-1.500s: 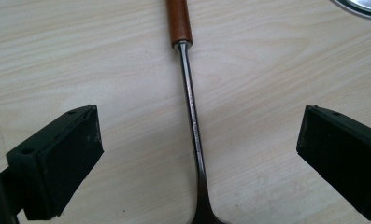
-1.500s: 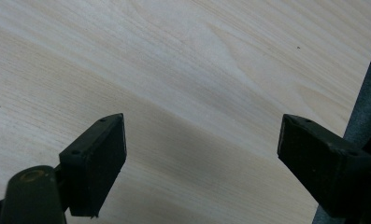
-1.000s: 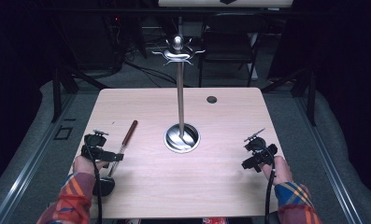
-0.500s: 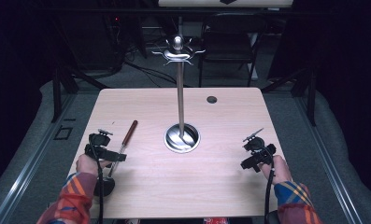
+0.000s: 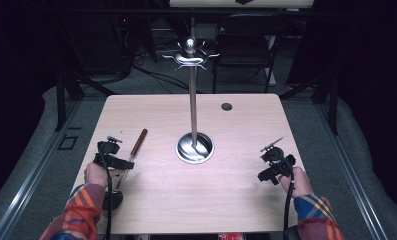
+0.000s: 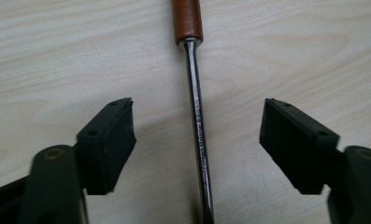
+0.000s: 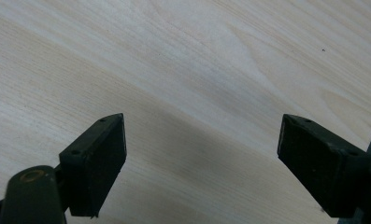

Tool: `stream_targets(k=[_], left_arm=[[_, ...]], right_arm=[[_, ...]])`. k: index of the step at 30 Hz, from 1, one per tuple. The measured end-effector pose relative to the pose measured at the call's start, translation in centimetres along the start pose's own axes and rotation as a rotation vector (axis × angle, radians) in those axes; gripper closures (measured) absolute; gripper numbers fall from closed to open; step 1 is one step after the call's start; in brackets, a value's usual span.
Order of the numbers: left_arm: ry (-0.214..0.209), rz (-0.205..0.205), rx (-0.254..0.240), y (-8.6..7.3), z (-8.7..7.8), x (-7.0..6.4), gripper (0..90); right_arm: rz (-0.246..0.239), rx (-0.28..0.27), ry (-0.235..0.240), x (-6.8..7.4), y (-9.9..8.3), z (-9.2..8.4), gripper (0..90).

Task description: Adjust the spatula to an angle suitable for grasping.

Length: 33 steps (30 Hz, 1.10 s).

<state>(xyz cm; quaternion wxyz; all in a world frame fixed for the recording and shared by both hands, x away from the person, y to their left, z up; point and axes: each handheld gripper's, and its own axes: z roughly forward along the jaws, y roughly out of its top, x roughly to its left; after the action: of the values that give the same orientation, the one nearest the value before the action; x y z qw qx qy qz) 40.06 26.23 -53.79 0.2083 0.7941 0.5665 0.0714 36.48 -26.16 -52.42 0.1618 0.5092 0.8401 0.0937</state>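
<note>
Looking down my left tongs (image 6: 197, 140), I see the ladle (image 6: 198, 135) lying flat on the counter (image 6: 57, 56), right between the two black pads. The jaws have just been closing in, but the pads (image 6: 109, 144) are not touching the ladle yet, so these tongs are open. Since a moment ago my left hand (image 5: 97, 174) has barely moved, and my right hand has stayed where it was.

The ladle's stem is thin, shiny metal, and its handle (image 6: 187, 18), out past my pads, is smooth, round, red-brown wood. The counter is pale wood with wavy lines.

My right tongs (image 7: 199, 163) are open wide over bare counter, with nothing between them. Ahead of both tongs, in between them, a tall shiny metal stand (image 5: 193, 100) rises from a round base, with curly hooks on top.
</note>
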Motion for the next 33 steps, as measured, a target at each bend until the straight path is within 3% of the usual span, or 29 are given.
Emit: stream_targets(k=[1, 2, 4, 5, 13, 20, 21, 26, 28, 33], left_arm=[[0.005, 0.007, 0.0, 0.1, 0.0, -0.1, 32.5], [0.001, 0.013, -0.008, 0.1, 0.1, -0.1, 34.2], [0.007, 0.018, -0.005, 0.3, 0.3, -0.2, 37.4], [0.008, 0.022, -0.003, 0.4, 0.4, -0.2, 38.8], [-0.011, -0.01, -0.023, 1.3, 1.0, 0.4, 52.0], [-0.013, -0.021, 0.007, 1.6, 1.6, 0.6, 59.6], [-0.015, -0.023, 0.012, 1.6, 1.7, 0.6, 61.3], [-0.014, -0.006, 0.026, 1.8, 2.1, 0.5, 68.3], [-0.011, 0.011, 0.028, 1.9, 2.1, 0.5, 73.1], [-0.005, 0.01, 0.035, 2.0, 2.4, 0.5, 79.3]], right_arm=[[0.023, -0.025, 0.003, 0.1, -0.1, 0.2, 15.2], [0.001, -0.002, 0.004, 0.0, 0.0, 0.1, 15.2], [0.018, -0.027, 0.008, 0.2, -0.1, 0.2, 15.2], [-0.003, -0.004, -0.001, 0.2, 0.0, 0.0, 15.2], [-0.001, -0.005, 0.001, 0.1, -0.1, -0.1, 15.2], [0.001, -0.013, -0.005, 0.5, -0.2, 0.2, 15.2], [-0.02, 0.01, -0.002, 0.3, -0.1, 0.1, 15.2], [-0.019, 0.016, -0.006, 0.4, -0.1, 0.1, 15.2], [0.004, -0.013, -0.007, 0.5, -0.2, 0.2, 15.2], [-0.015, 0.012, -0.01, 0.4, -0.2, 0.0, 15.2]])
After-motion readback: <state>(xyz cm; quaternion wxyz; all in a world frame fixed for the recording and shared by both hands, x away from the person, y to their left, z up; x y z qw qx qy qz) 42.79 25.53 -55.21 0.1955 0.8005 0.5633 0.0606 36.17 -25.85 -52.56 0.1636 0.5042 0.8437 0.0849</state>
